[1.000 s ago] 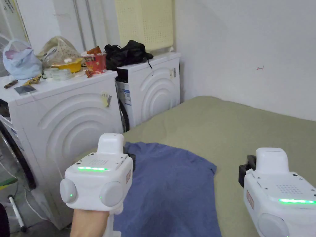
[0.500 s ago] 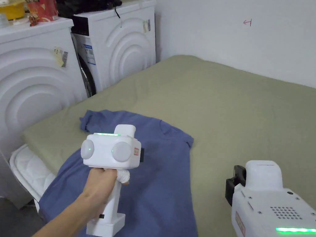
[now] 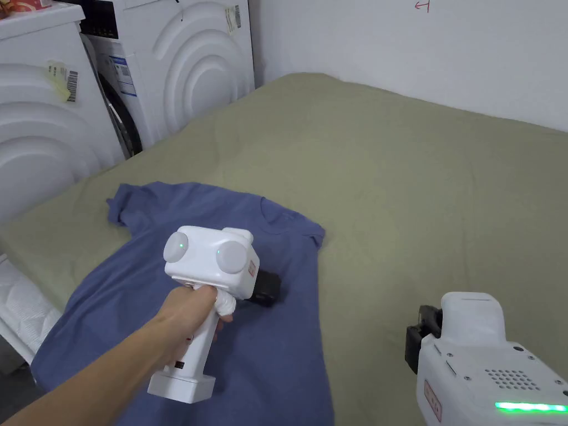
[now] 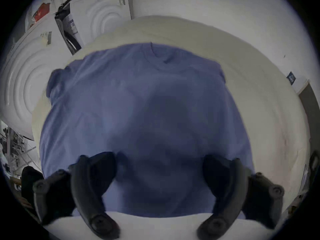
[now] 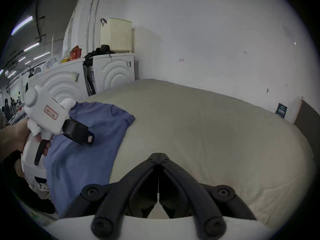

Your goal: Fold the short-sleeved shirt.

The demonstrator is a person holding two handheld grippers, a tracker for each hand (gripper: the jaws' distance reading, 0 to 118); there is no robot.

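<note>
Washers stand at the upper left of the head view, and below them my blue shirt lies spread on the olive bed, collar toward the wall, hem hanging off the near edge at lower left. My left gripper hovers over the chest, jaws spread wide, gripping nothing. At lower right my right gripper waits above bare bedding with jaws pressed together, empty. I judge the cloth light, limp and prone to bunching, so I would pinch a shoulder seam or sleeve edge, not the flat middle.
</note>
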